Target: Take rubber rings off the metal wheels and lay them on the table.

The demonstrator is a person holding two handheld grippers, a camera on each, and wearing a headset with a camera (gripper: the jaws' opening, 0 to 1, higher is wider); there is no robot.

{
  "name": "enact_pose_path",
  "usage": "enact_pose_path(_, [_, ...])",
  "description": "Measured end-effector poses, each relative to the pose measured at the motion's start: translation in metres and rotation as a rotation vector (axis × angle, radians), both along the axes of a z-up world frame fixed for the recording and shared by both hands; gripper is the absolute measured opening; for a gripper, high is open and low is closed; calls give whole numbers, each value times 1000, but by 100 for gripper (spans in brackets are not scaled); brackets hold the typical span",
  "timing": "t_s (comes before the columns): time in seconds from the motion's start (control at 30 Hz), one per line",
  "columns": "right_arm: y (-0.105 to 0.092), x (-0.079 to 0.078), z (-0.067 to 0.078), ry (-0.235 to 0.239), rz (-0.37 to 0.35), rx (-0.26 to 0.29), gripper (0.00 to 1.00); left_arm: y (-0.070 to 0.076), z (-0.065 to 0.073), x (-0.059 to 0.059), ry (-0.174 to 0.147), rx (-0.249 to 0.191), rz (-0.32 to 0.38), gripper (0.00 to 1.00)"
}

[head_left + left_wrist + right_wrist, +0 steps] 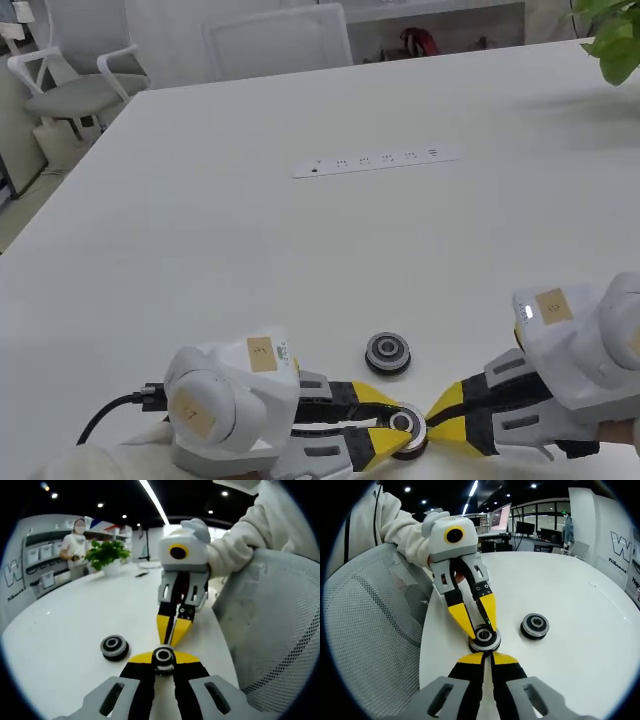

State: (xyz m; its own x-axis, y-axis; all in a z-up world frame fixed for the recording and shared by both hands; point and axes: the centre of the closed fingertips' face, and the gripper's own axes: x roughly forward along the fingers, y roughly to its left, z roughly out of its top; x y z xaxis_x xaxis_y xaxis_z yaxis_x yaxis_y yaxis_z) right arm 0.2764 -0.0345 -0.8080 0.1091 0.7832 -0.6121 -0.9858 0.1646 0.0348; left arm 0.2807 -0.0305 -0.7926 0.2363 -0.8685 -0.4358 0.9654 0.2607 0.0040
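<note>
Metal wheel [405, 424] sat at the near edge of the table [300, 250], caught between both tools. The left gripper [163, 657] clasped it across its width, jaws closed onto its sides. The right gripper [487, 656] met it head-on from the opposite side, jaws drawn together to a point at the rubber ring [496, 638]; whether they nipped it, I couldn't tell. A second wheel [388, 353] lay just beyond.
</note>
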Motion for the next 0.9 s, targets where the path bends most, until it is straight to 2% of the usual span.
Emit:
enact_pose_path(0.27, [-2,6,1,-6,-29,-7,0,0,0,1,-4,-3,-1,14])
enact_pose_path(0.5, [-4,8,1,76,-102,21,0,1,0,0,-9,-11,0,14])
enact_pose_path(0.6, [-4,8,0,141,-144,57,0,1,0,0,-10,-13,0,14])
enact_pose_path(0.63, [-5,5,0,225,-198,65,0,1,0,0,-10,-14,0,14])
enact_pose_path(0.73, [-6,12,4,271,-239,97,0,1,0,0,-11,-16,0,14])
enact_pose_path(0.8, [-7,12,2,298,-258,94,0,2,0,0,-11,-17,1,14])
enact_pose_path(0.83, [-7,10,1,337,-282,98,0,2,0,0,-11,-18,1,14])
enact_pose_path(0.9, [-7,12,1,380,-313,109,0,2,0,0,-11,-19,1,14])
